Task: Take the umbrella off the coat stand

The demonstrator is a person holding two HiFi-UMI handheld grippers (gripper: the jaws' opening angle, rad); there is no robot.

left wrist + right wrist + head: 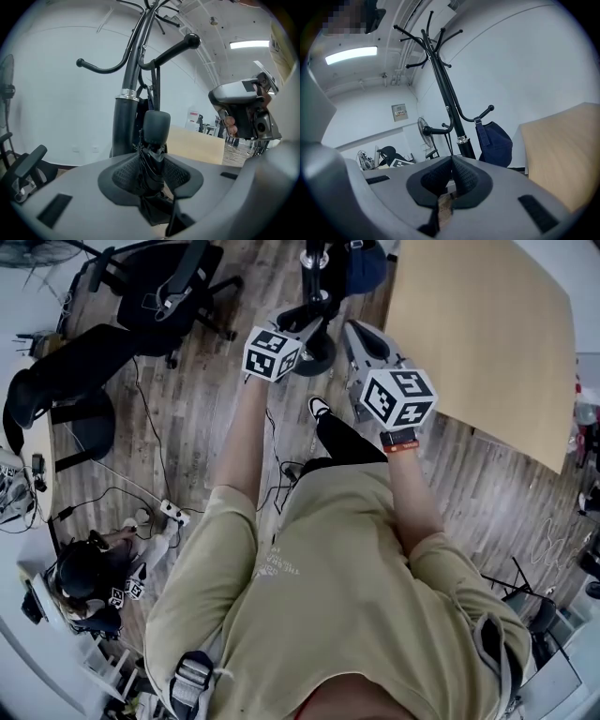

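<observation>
A black folded umbrella (156, 129) hangs by its strap from a low hook (171, 49) of the black coat stand (127, 122). My left gripper (152, 172) is shut on the umbrella's folded cloth just under its stubby handle, both pads pressing it. In the head view the left gripper (305, 322) reaches up to the stand (317, 268). My right gripper (451, 171) is held off to the side of the stand (450, 112), pads together with nothing between them; it also shows in the left gripper view (243, 112).
A dark blue bag (493, 143) hangs from another hook. A large wooden table (487, 334) stands right of the stand. Office chairs (169, 287) are at the left, cables and a power strip (172, 512) lie on the floor, and a person (89, 573) sits at lower left.
</observation>
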